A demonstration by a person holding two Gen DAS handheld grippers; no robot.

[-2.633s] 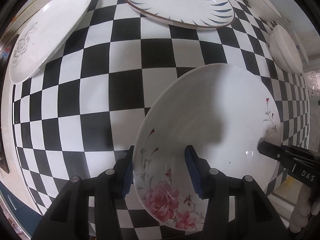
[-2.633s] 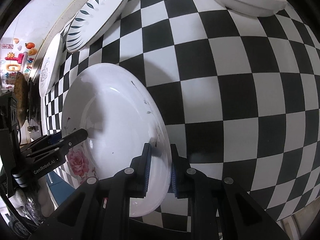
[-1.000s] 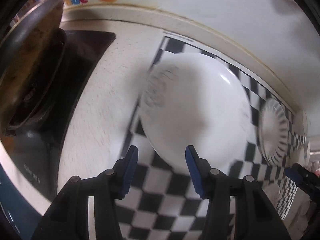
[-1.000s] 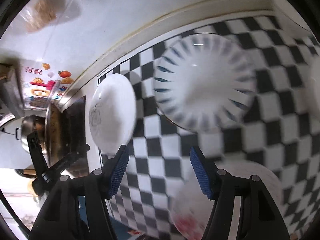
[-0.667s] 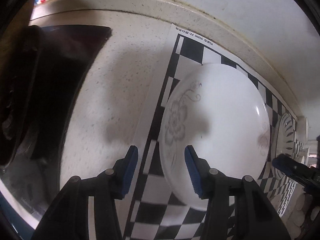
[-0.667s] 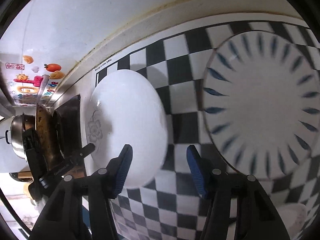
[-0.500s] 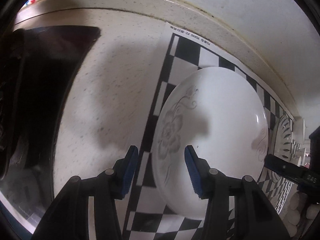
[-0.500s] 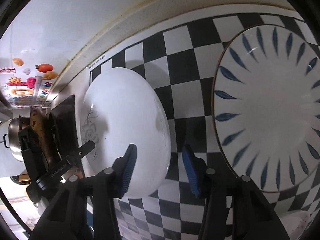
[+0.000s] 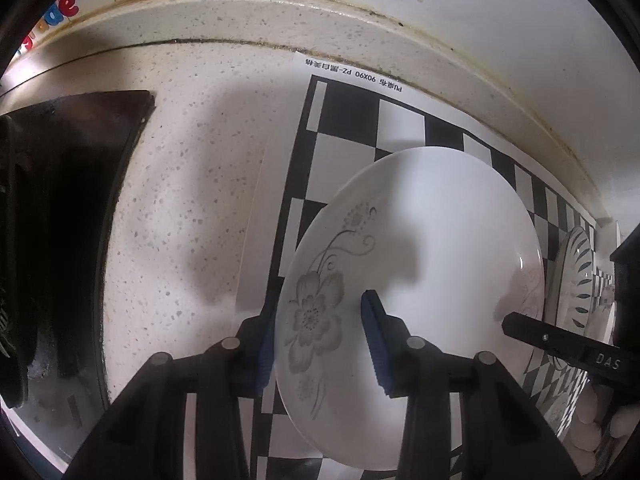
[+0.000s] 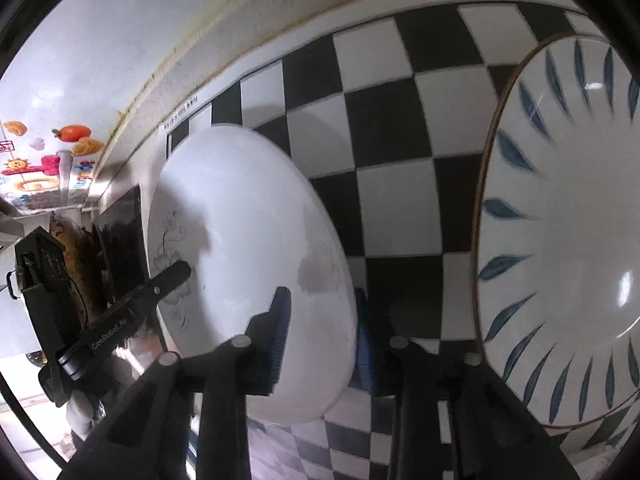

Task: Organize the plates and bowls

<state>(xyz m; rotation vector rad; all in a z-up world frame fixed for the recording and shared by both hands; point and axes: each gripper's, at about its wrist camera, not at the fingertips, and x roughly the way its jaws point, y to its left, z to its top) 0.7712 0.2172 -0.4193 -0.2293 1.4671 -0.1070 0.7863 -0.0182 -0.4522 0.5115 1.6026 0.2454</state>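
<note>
A white plate with a grey flower [image 9: 420, 240] lies on the checkered mat [image 9: 348, 120] by its left edge. My left gripper [image 9: 320, 340] straddles the plate's left rim, one finger outside and under the rim, the other over the flower. Its jaws are closing, and I see no firm press. My right gripper [image 10: 320, 328] straddles the opposite rim of the same plate [image 10: 240, 220], jaws closing, a gap still showing at the pads. Each gripper shows in the other's view: the right one [image 9: 520, 326], the left one [image 10: 176, 272].
A large plate with blue leaf marks [image 10: 560, 240] lies just right of the flower plate, close to my right gripper. A black stove top [image 9: 80, 200] with a pan [image 10: 68, 248] sits left of the mat. The speckled counter meets the white wall [image 9: 440, 8] behind.
Both grippers have come down onto the grey-flower plate, which now fills more of each view. The jaws of both have narrowed around its opposite rims, the right ones much more.
</note>
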